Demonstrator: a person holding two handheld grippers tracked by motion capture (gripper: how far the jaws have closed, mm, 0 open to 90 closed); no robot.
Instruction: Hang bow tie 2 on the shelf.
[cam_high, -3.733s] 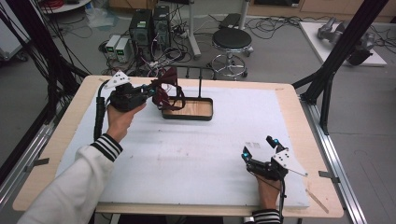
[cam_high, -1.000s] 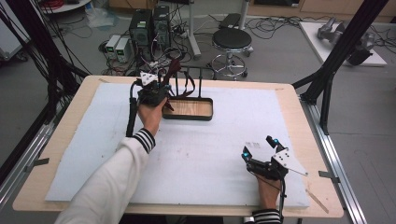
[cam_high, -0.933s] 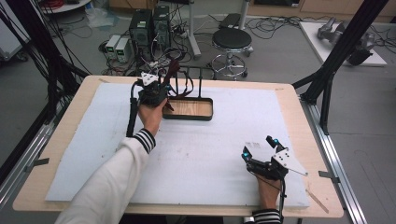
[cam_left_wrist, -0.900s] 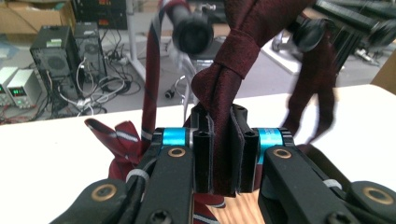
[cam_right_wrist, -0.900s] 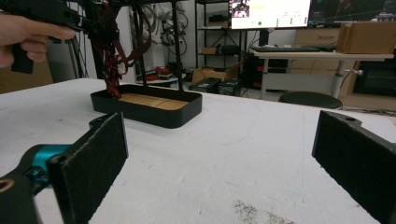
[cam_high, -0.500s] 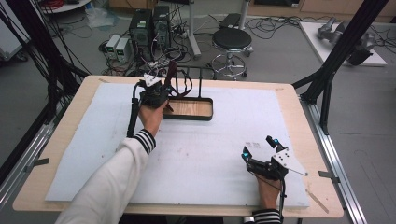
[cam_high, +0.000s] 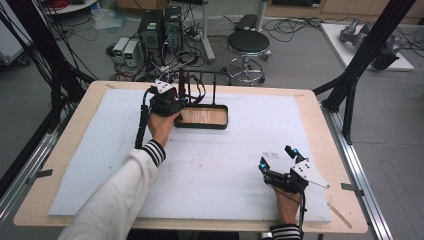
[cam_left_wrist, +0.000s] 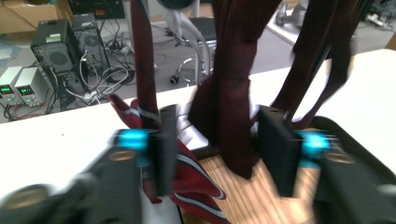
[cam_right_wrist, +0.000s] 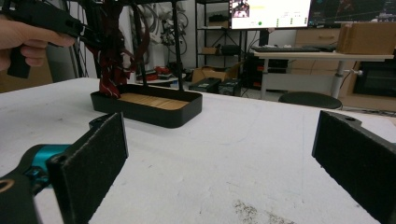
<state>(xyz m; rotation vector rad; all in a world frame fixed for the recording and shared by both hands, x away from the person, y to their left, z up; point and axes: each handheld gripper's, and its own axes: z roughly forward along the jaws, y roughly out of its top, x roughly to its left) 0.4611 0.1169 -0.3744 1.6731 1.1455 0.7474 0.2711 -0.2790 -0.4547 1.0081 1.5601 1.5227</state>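
- The scene is a lab with computers and cables on the grey floor, a round stool (cam_high: 248, 42) beyond the far edge, and a wooden table (cam_high: 75, 130) covered by a white mat (cam_high: 215, 165).
- At the far side of the mat stands a dark tray (cam_high: 202, 116) with a wooden floor; thin black posts rise from it and carry a rail.
- A dark red necktie (cam_left_wrist: 233, 93) with pale stripes hangs from that rail, draped in several folds; its lower end lies on the tray's left part, and the rest of the tray floor looks bare.
- The left gripper (cam_high: 176, 102) is at the tie, up against the tray's left end. Its jaws have just been opening: a second ago they were shut, and now they stand apart, one to each side of the hanging knot, with the pads not pressing on it. The left pad lies against a striped fold.
- That reads as a release: the tie seems to have been let go on the rack, so the hanging step is probably done or nearly so.
- The right gripper (cam_high: 279, 159) rests near the front right of the mat, well apart from the tray, jaws wide and empty.
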